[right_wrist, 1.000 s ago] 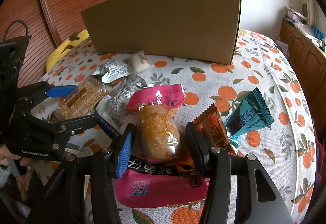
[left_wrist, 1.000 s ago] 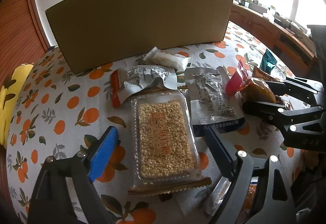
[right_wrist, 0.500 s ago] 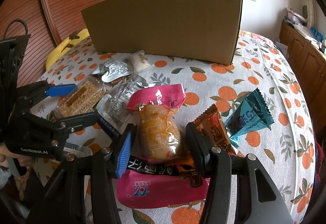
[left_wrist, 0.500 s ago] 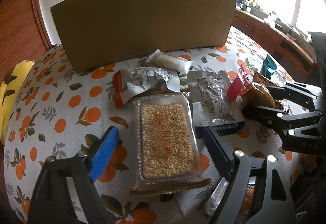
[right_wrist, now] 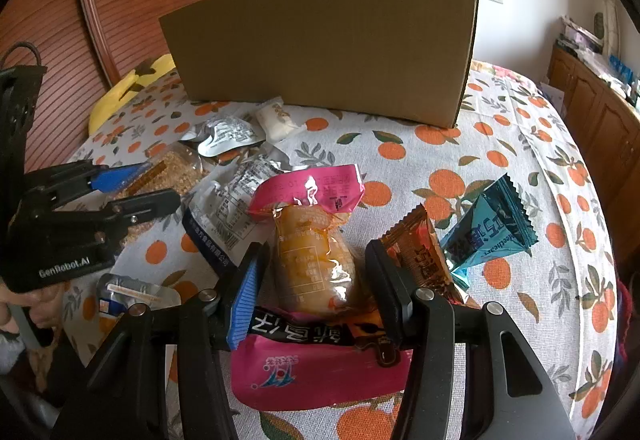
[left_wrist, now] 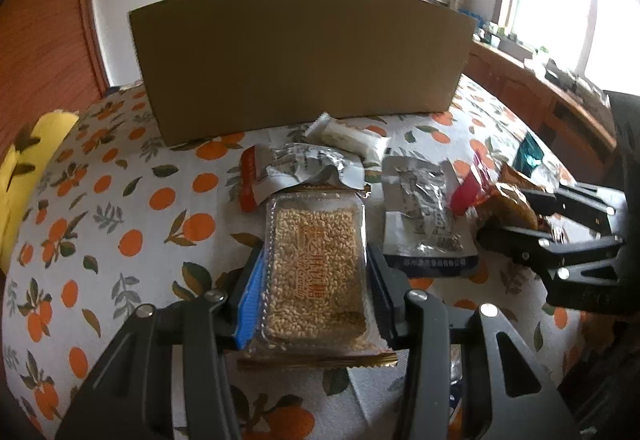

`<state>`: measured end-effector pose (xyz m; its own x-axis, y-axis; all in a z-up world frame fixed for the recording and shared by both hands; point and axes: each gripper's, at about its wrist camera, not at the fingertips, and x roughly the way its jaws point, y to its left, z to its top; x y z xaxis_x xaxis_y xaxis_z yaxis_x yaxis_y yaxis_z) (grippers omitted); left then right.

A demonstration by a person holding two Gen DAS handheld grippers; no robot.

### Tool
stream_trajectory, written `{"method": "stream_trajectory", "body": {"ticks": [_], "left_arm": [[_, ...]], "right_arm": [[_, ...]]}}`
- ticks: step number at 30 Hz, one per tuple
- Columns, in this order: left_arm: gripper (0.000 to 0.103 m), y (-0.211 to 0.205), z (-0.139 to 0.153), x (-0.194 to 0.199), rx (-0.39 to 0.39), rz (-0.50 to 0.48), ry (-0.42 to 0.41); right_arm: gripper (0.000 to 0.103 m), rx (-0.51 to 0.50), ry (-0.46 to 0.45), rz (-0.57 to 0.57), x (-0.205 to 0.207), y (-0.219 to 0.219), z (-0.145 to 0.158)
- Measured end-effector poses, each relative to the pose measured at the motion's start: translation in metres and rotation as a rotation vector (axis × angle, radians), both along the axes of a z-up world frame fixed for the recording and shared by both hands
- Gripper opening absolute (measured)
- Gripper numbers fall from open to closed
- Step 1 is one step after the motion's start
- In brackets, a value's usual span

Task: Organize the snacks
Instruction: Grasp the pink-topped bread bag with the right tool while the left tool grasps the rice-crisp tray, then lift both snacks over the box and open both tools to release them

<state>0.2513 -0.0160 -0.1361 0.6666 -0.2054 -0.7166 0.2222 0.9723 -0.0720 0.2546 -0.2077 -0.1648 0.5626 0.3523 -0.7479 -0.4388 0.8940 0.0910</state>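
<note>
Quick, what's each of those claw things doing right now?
Left gripper: shut on the puffed-rice bar pack.
Right gripper: open, jaws either side of the pink-topped orange snack pouch.

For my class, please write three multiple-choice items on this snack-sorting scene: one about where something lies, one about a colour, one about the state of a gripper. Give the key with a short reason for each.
1. Where does the white-wrapped snack lie?
A. Just in front of the cardboard box
B. Inside the cardboard box
C. On the yellow cushion

2. What colour is the triangular packet at the right of the table?
A. Yellow
B. Teal
C. White

3. What is the left hand-held gripper doing?
A. Hanging open over bare cloth
B. Gripping the box edge
C. Closed on the clear grain-bar pack

Key:
1 A: the white-wrapped snack rests on the cloth before the cardboard box.
2 B: the triangular packet is teal.
3 C: both fingers of the left hand-held gripper press the sides of the grain-bar pack.
</note>
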Motion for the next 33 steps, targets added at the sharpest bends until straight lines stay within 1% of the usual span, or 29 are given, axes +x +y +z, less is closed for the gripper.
{"method": "stream_trajectory", "body": {"ticks": [2, 7, 8, 12, 14, 17, 19, 24, 27, 33], "left_arm": [[0.046, -0.001, 0.000, -0.001, -0.002, -0.004, -0.002], [0.046, -0.004, 0.003, -0.006, 0.003, -0.021, -0.039], [0.046, -0.004, 0.004, -0.007, 0.004, -0.023, -0.045], [0.046, -0.004, 0.008, -0.014, 0.000, -0.027, -0.079], [0.046, -0.004, 0.011, -0.017, -0.004, -0.028, -0.092], [0.046, -0.002, 0.012, -0.020, 0.001, -0.015, -0.102], [0.046, 0.000, 0.013, -0.021, -0.011, -0.017, -0.106], [0.046, 0.001, 0.018, -0.026, -0.020, -0.023, -0.127], [0.046, 0.001, 0.018, -0.028, -0.025, -0.026, -0.124], [0.046, 0.004, 0.025, -0.033, -0.038, -0.026, -0.135]], "right_arm": [[0.054, 0.001, 0.000, 0.000, 0.000, 0.001, 0.001], [0.054, -0.004, -0.003, 0.000, 0.001, 0.001, 0.000], [0.053, -0.006, -0.005, -0.002, 0.000, 0.001, -0.001], [0.044, -0.030, -0.023, -0.014, -0.001, 0.002, -0.001], [0.042, -0.045, -0.035, -0.012, -0.002, 0.004, 0.000], [0.042, -0.041, -0.049, -0.003, -0.004, 0.003, 0.002], [0.041, -0.036, -0.058, -0.004, -0.004, 0.001, 0.003], [0.041, -0.049, -0.102, -0.013, -0.011, -0.001, 0.012], [0.041, -0.040, -0.107, -0.027, -0.021, -0.003, 0.018], [0.042, -0.024, -0.141, -0.041, -0.037, -0.007, 0.041]]}}
